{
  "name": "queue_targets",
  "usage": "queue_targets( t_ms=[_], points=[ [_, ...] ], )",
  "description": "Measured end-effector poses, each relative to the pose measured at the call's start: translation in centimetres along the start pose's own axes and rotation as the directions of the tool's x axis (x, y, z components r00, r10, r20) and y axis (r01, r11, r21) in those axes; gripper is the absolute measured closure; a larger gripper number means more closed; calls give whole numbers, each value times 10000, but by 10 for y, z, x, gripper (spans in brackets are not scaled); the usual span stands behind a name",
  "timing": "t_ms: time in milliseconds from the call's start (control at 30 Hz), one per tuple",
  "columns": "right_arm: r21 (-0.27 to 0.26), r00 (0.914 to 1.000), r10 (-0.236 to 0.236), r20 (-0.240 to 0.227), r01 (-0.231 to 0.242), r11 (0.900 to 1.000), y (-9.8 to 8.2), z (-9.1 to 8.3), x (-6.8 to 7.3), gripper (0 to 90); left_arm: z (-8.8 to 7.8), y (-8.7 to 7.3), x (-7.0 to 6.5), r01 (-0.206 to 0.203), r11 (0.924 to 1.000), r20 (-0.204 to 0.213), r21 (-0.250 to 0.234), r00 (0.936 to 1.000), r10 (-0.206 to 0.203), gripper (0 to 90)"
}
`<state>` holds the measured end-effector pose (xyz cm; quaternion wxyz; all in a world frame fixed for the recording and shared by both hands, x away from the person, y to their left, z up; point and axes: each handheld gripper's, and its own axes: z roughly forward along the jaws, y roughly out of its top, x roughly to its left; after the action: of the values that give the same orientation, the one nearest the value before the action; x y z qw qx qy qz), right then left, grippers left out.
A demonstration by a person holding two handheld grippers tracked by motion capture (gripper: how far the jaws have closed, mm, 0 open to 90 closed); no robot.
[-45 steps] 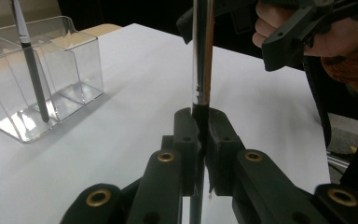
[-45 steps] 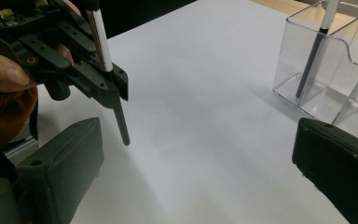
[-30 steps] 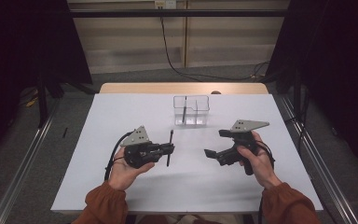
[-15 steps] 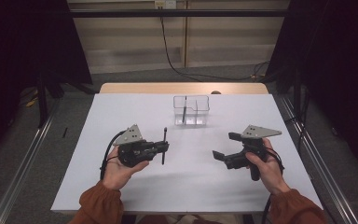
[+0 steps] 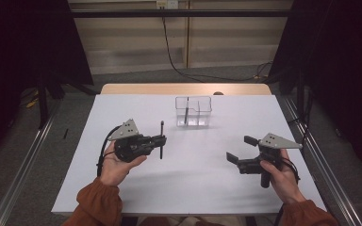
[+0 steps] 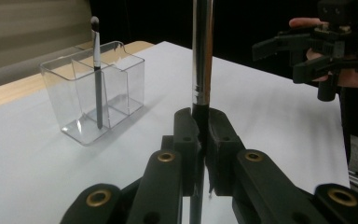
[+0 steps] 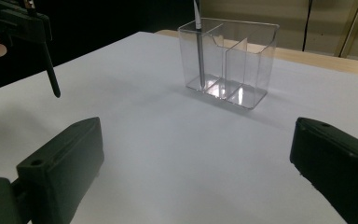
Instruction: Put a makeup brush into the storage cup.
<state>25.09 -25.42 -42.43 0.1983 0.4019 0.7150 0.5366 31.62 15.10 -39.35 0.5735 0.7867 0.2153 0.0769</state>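
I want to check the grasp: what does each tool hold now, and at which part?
The left tool holds a thin brush upright, clamped on its dark handle just below the silver ferrule. The right tool is open and holds nothing.

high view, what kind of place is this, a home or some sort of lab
Probably a lab or recording booth, not a home: a bare white table walled by black curtains, metal floor rails on both sides, and a staged clear organizer.
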Motion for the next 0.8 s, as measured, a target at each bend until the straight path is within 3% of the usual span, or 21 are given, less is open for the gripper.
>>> queue_targets(
  t_ms=[267, 400, 600, 800],
  points=[
    [-83, 9994, -51, 355, 54, 10000, -10, -8, -6, 17, -1, 7, 7, 38, 10000, -118, -56, 9999, -39, 841],
    [-305, 9991, 45, 425, -32, 9995, -15, -14, -8, 18, 0, 13, 7, -156, 9999, -216, 74, 9996, 157, 841],
    [-588, 9990, 29, 451, -2, 9983, -17, -18, -8, 17, 0, 21, 14, -85, 9998, -337, -173, 9994, 79, 841],
    [-545, 9980, 19, 627, 16, 9985, -20, -19, -10, 20, 2, 28, 21, -78, 9998, -448, -160, 9990, 71, 841]
  ],
)
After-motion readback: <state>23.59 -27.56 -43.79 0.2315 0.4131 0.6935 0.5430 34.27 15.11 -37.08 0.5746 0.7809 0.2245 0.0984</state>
